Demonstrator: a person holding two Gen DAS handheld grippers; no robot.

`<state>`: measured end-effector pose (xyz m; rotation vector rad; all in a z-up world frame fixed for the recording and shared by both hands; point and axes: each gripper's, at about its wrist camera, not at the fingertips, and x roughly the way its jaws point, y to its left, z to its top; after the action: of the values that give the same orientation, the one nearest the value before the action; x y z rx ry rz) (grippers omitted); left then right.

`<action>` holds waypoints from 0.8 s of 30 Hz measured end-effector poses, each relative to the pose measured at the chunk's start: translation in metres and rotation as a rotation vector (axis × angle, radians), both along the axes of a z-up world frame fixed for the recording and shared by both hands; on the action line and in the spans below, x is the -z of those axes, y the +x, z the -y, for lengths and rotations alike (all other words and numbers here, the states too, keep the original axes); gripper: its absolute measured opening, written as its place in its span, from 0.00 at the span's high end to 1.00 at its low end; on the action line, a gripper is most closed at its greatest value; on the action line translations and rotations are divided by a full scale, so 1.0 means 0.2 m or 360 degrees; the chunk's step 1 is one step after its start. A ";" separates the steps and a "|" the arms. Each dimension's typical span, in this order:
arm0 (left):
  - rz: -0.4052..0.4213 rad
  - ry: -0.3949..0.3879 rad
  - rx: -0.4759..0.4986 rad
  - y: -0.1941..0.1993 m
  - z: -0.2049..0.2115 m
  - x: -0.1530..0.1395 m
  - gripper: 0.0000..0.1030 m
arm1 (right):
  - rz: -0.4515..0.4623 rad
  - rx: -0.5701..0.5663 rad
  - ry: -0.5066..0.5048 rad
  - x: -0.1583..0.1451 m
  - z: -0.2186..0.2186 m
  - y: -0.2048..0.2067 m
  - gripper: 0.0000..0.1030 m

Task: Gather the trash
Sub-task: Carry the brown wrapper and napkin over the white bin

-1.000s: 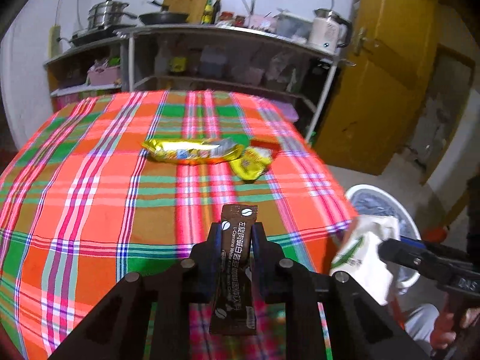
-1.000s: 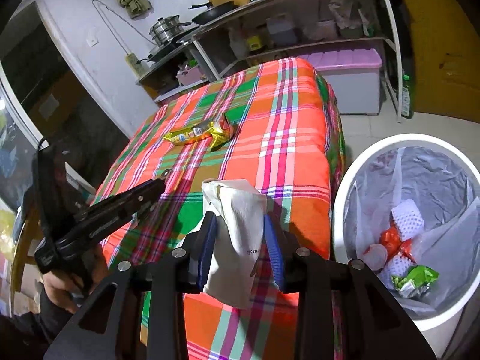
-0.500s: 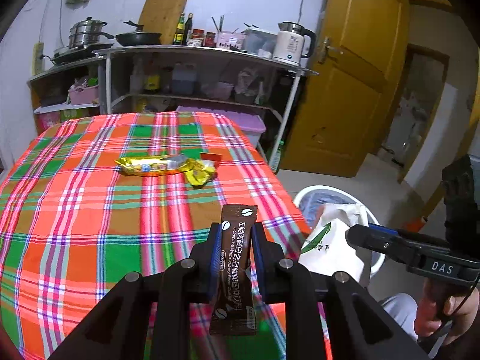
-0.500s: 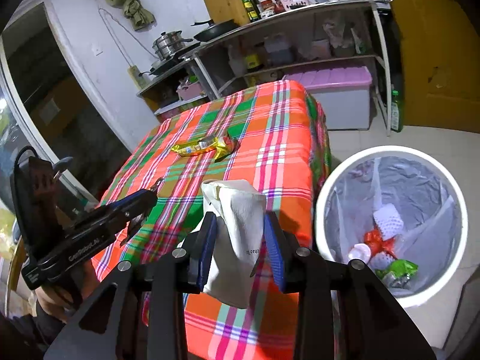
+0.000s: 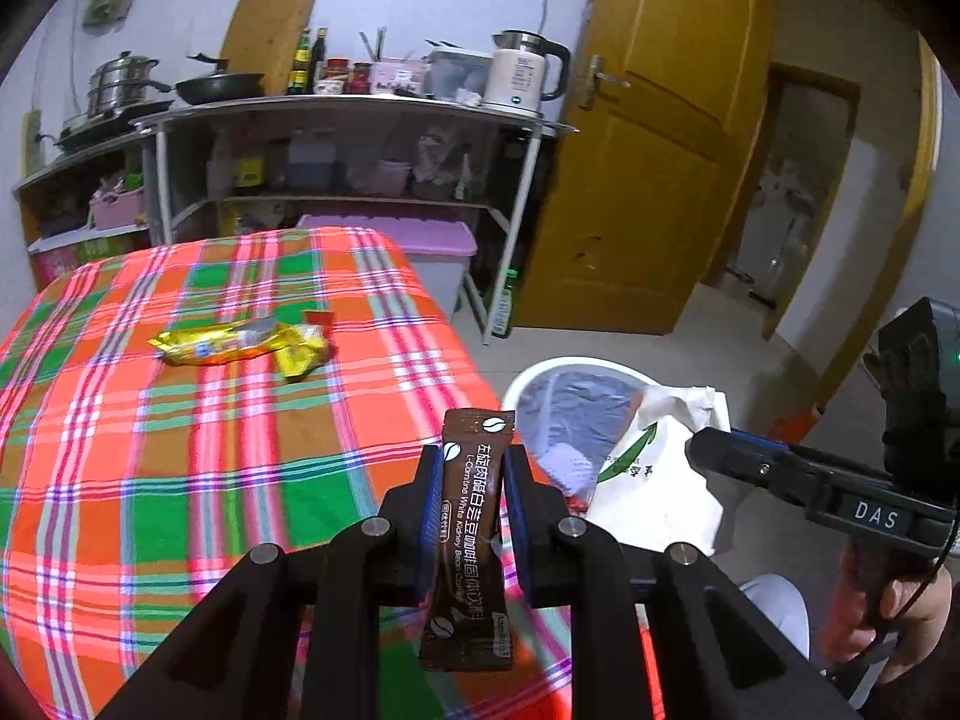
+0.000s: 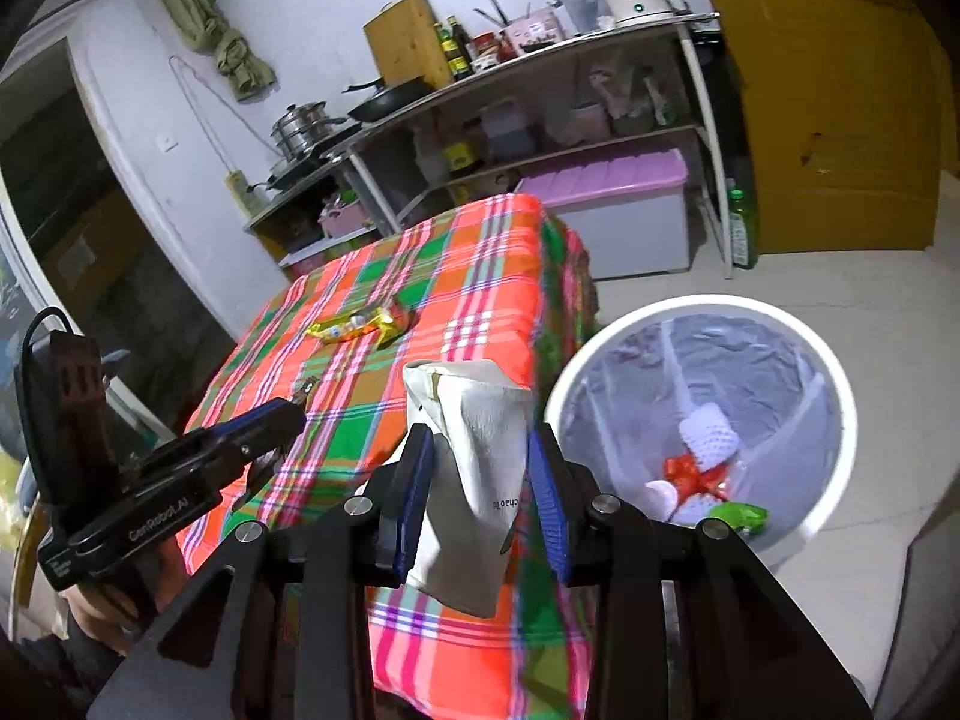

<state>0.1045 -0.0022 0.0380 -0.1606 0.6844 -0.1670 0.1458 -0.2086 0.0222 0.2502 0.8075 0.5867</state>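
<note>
Left claw [image 5: 474, 504] grips coffee sachet [image 5: 471, 546] | right claw [image 6: 480, 486] grips white bag [image 6: 480, 474] | bring both fully above the bin [image 6: 834, 396], then release.

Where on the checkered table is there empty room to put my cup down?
The tablecloth is bare almost everywhere: the whole near stretch between the yellow wrappers and the grippers, and the far end toward the shelves. Only the middle, around those wrappers and a small red scrap, is taken.
</note>
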 end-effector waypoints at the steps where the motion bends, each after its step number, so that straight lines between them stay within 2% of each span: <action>1: 0.0001 0.0001 0.0019 0.01 0.03 0.00 0.80 | -0.0001 0.0016 0.0002 0.00 0.02 0.00 0.67; 13: -0.0007 0.0014 0.0186 0.13 0.27 0.02 0.80 | -0.0033 0.0188 0.0022 0.05 0.28 0.02 0.67; 24: -0.0066 0.0024 0.0273 0.27 0.42 0.10 0.80 | -0.0105 0.0276 0.0025 0.14 0.39 0.08 0.67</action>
<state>0.1582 -0.0855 0.0177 -0.0910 0.7404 -0.3237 0.1626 -0.2867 -0.0058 0.3517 0.8356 0.4239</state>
